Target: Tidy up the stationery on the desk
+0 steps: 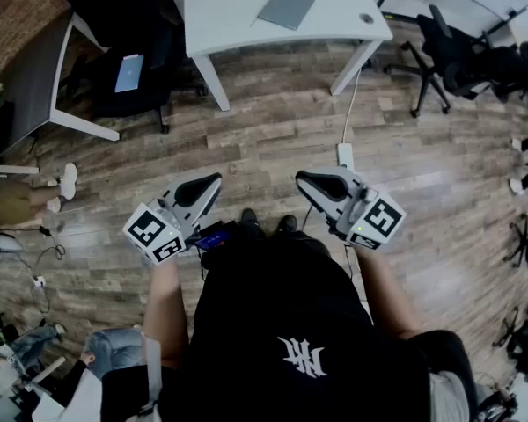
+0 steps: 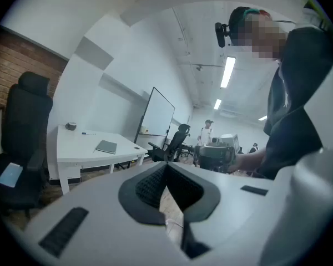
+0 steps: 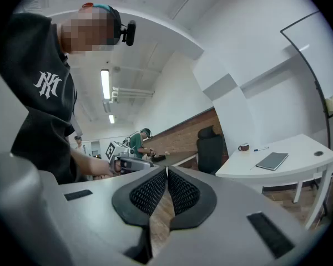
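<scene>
Evidently the tidying has not begun: the person stands on the wooden floor well back from the white counter, with both tools carried low in front of the body, a resting carry rather than a reach. The left tool has its two jaws closed tip to tip with nothing between them, and only floor shows through the gap behind the pads. The right tool is the same, pressed together and empty. I judge they are closed simply because nothing is near enough to pick up.

The stationery lies on the counter, well apart from both tools. A grey notebook lies flat near the middle. In the right gripper view a pen lies beyond it, beside a dark mug toward the far end. The things are spread out, not gathered, so all the work seems to lie ahead, and the first need is to walk up to the counter.

As for writing, the black shirt bears a white emblem of interlocked letters that I can't read for sure. Each tool's cube carries black-and-white square markers, which are patterns, not words. The notebook cover shows no print that I can make out
</scene>
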